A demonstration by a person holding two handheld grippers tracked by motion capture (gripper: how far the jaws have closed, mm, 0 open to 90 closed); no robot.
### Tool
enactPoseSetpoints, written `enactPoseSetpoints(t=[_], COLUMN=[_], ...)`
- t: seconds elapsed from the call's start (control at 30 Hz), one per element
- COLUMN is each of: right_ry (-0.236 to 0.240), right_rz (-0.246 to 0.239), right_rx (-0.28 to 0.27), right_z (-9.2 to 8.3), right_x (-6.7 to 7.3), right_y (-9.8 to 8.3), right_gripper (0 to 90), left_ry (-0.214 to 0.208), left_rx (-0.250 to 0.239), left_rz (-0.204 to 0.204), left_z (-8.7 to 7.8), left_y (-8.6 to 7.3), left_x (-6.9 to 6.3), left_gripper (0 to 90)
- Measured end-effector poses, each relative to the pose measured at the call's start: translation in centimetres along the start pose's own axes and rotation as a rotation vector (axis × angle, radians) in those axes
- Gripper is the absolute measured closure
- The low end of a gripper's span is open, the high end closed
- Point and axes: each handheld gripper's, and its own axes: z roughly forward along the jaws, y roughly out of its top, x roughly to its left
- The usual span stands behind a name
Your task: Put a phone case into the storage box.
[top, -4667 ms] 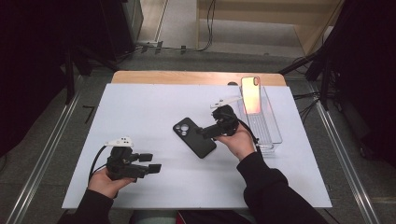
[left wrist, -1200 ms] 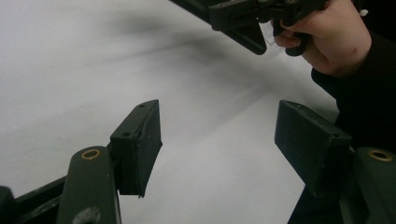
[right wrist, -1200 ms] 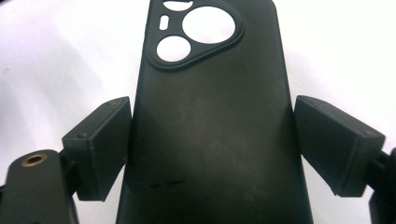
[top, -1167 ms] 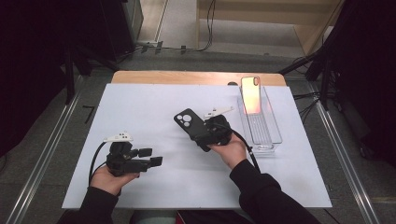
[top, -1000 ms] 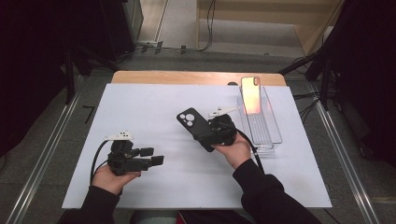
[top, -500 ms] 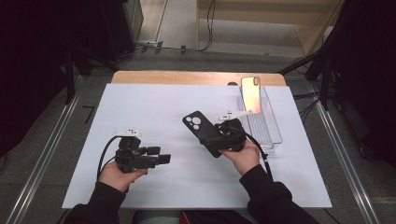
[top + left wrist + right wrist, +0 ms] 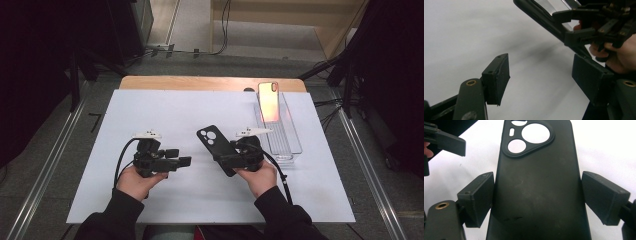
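Both claws have drawn together at frame centre since the earlier frame.
Right claw (image 7: 226, 161) grips the black phone case (image 7: 216, 149), tilted off the bench (image 7: 165, 107); the left claw (image 7: 184, 158) gapes empty, presumably to receive it.

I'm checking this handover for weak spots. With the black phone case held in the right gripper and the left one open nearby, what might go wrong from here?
1. The right gripper holds the black phone case near its lower end, so the long free end may tip or slip out.
2. The open left gripper is close; its jaws could knock the case rather than straddle it.
3. A dropped case could strike the clear tray holding the phone.
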Motion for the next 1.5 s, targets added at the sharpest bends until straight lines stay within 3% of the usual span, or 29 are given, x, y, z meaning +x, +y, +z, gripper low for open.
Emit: enactPoseSetpoints(t=[0.2, 0.6, 0.77, 0.93, 1.1, 1.33, 1.5], right_ry=[0.009, 0.008, 0.005, 0.008, 0.013, 0.029, 0.042], right_rz=[0.026, 0.054, 0.062, 0.061, 0.073, 0.102, 0.111], right_rx=[-0.021, -0.063, -0.073, -0.082, -0.100, -0.154, -0.179], right_z=[0.3, 1.2, 1.9, 2.4, 3.0, 3.0, 3.2], right_x=[0.4, 1.1, 1.6, 2.3, 3.1, 3.8, 4.1], right_y=[-0.3, -0.3, -0.3, -0.4, -0.6, -0.5, -0.6], right_gripper=[12.9, 12.9, 12.9, 12.9, 12.9, 12.9, 12.9], left_ry=[0.042, 0.056, 0.062, 0.092, 0.126, 0.140, 0.126], left_rx=[0.019, 0.029, 0.003, -0.021, -0.020, -0.013, -0.032], left_rz=[-0.003, -0.043, -0.067, -0.041, -0.073, -0.097, -0.134], left_z=[0.7, 2.2, 2.3, 1.9, 1.9, 2.2, 2.6], left_y=[0.8, 2.6, 3.4, 4.2, 4.8, 4.9, 5.2], left_x=[0.0, -0.3, -0.2, -0.5, -0.1, 0.2, 0.4], left_gripper=[30.3, 29.6, 28.8, 28.7, 28.8, 29.4, 33.0])
